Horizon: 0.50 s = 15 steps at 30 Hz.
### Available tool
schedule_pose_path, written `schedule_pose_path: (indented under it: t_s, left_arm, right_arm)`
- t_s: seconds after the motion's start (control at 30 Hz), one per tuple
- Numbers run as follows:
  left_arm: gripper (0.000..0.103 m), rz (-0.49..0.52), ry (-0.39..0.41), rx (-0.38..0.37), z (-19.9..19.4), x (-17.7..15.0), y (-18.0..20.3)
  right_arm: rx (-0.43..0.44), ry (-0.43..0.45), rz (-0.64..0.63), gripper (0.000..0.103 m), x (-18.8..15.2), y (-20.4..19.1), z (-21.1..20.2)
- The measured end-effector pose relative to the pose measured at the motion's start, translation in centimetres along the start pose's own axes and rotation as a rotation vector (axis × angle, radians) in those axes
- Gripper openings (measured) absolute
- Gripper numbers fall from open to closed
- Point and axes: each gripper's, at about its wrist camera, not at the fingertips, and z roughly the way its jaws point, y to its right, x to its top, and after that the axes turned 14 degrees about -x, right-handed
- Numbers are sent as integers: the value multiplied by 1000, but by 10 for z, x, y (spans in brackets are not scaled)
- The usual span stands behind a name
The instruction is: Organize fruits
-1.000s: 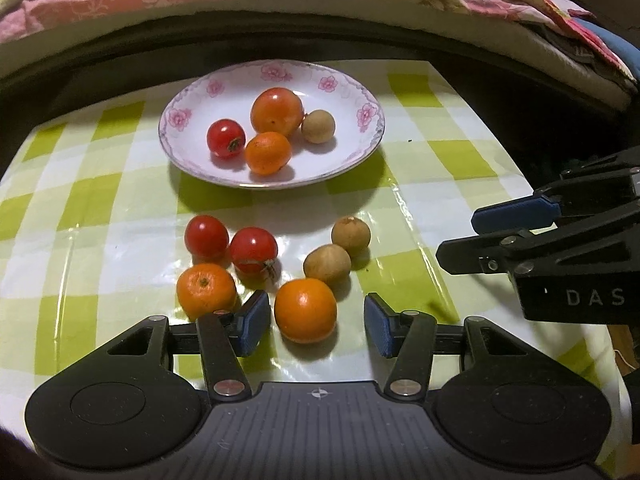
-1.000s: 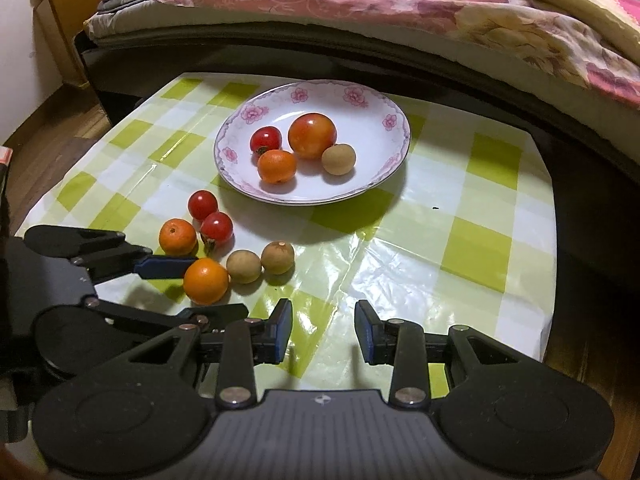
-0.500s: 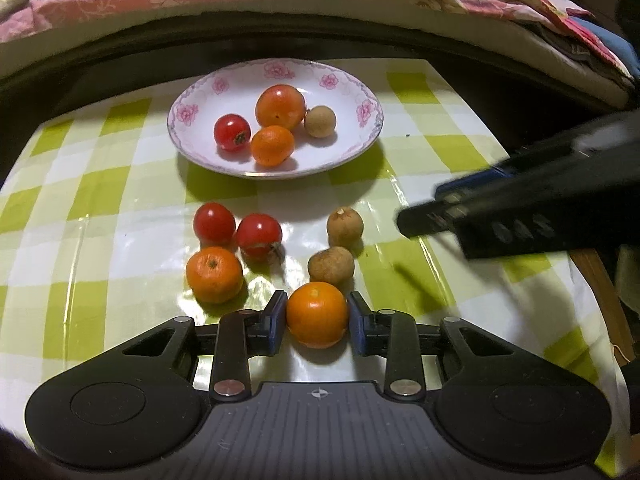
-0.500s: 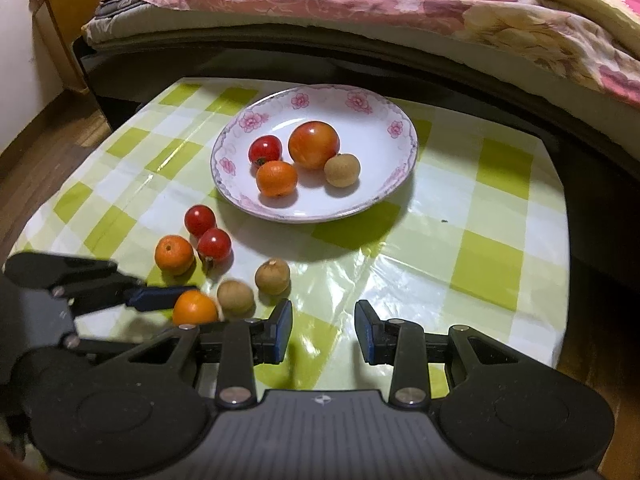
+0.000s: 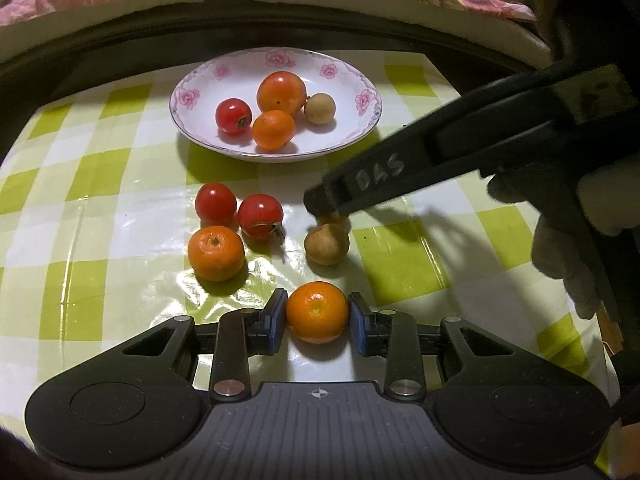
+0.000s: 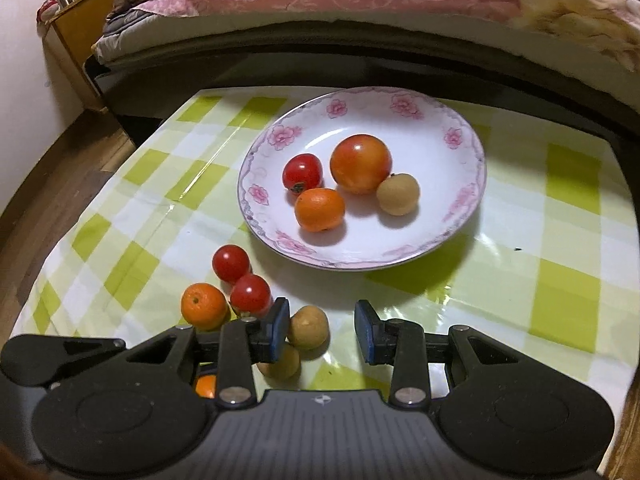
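The left gripper (image 5: 317, 318) is closed on a small orange (image 5: 317, 312), its blue pads pressing the fruit's left and right sides just above the green-checked tablecloth (image 5: 100, 240). The orange is round, with no long axis to speak of; its pale stem dimple faces up and slightly toward the far side, and its skin is smooth, glossy and evenly orange. It sits at the near edge of the loose fruit group. Farther off on the cloth lie a second orange (image 5: 216, 253), stem dimple also up, two red tomatoes (image 5: 216, 204) touching side by side, one with a dry stalk pointing near and right, and a brown longan (image 5: 326, 243). The right gripper (image 6: 322, 330) hangs with its jaws parted around nothing; another longan (image 6: 308, 327) lies just beside its left pad, whether touching cannot be told, and in the left view this gripper's dark body covers most of that fruit. On the far side stands a white plate (image 5: 200, 80) with a pink flower rim, holding a large orange-red tomato (image 5: 281, 93), a small red tomato (image 5: 233, 117), an orange and a pale longan, clustered and touching.
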Motion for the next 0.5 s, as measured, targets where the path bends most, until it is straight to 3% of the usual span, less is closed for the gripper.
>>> schedule_pose_path:
  t_s: [0.07, 0.13, 0.23, 0.5]
  left_arm:
    - [41, 0, 0, -1, 0, 0, 0]
    - [41, -6, 0, -3, -1, 0, -1]
    - [41, -7, -1, -3, -1, 0, 0]
    - [41, -7, -8, -3, 0, 2, -2]
  right_arm:
    - [-16, -40, -9, 36, 0, -3, 8]
    - [-24, -26, -19, 36, -1, -5, 8]
    - [-7, -21, -9, 26, 1, -4, 9]
    - [-20, -11, -25, 26, 0, 2, 1]
